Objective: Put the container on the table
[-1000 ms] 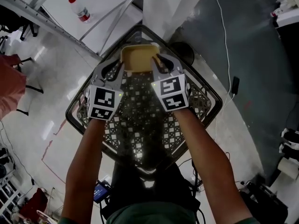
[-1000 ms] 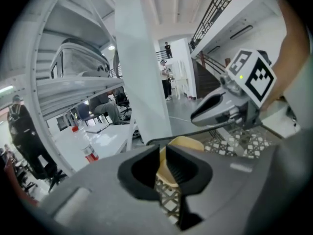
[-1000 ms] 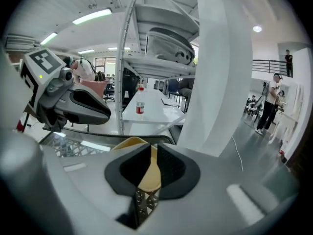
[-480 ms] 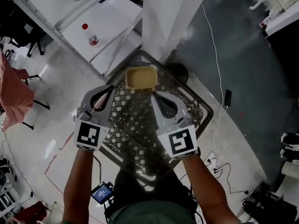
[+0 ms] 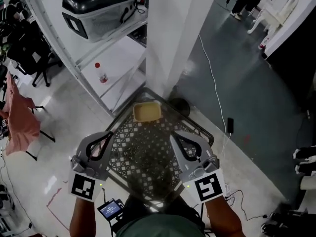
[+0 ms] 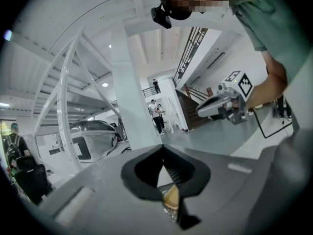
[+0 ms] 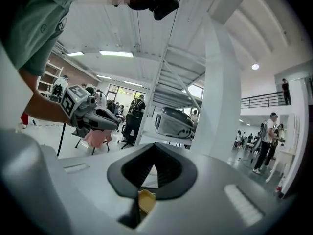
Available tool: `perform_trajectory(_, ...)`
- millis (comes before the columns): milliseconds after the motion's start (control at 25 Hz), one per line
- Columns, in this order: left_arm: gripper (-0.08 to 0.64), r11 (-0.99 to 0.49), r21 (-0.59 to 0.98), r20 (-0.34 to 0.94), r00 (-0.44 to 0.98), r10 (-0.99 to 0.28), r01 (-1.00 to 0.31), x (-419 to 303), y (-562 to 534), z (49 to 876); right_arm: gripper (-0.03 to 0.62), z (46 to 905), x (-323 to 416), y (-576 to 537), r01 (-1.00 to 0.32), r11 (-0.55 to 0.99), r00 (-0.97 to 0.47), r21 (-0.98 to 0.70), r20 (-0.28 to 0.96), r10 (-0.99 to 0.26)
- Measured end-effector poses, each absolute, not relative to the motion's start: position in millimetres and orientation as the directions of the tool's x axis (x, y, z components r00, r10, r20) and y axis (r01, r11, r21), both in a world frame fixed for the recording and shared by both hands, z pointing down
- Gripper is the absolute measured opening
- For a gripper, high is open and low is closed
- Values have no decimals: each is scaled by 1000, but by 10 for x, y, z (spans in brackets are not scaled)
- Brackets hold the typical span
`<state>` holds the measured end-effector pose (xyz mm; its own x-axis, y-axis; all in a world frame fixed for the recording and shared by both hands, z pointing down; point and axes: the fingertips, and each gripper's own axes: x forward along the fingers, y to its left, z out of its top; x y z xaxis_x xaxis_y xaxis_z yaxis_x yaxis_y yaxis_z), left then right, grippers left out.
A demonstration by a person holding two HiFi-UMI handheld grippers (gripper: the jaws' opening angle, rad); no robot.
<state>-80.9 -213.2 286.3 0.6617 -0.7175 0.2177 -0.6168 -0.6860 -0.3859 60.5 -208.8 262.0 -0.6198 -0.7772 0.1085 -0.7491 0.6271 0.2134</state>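
Observation:
The yellow container (image 5: 147, 111) stands upright at the far corner of the dark lattice table (image 5: 148, 152), with nothing touching it. In the head view my left gripper (image 5: 109, 134) and right gripper (image 5: 173, 137) hover well above the table, nearer the person than the container, one on each side. Both are shut and hold nothing. In the left gripper view the jaws (image 6: 164, 153) meet, and a sliver of the container (image 6: 171, 199) shows below them. The right gripper view shows the same: jaws (image 7: 155, 148) together, container (image 7: 145, 199) far beneath.
A white pillar (image 5: 177, 33) rises just beyond the table. White shelving at the left carries a black-lidded bin (image 5: 98, 6) and a bottle (image 5: 101, 73). A chair with pink cloth (image 5: 19, 117) stands at the far left. A cable (image 5: 217, 102) runs over the floor at the right.
Both grippers came off the container's sides, shut, and drew back and up towards the person. The container stayed on the table's far corner.

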Motion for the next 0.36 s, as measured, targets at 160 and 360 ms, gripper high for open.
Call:
perform_trajectory(160, 2, -659, -283, 174, 638, -750, -697, -971, -1812, 2584, 3, 2254, 637, -1823, -768, 608, -606, 202, 79, -792)
perform_trajectory(360, 2, -665, -248, 164, 646, -746, -705, -1076, -1404, 2307, 3, 1906, 570, -1436, -768, 611, -612, 191, 64, -789)
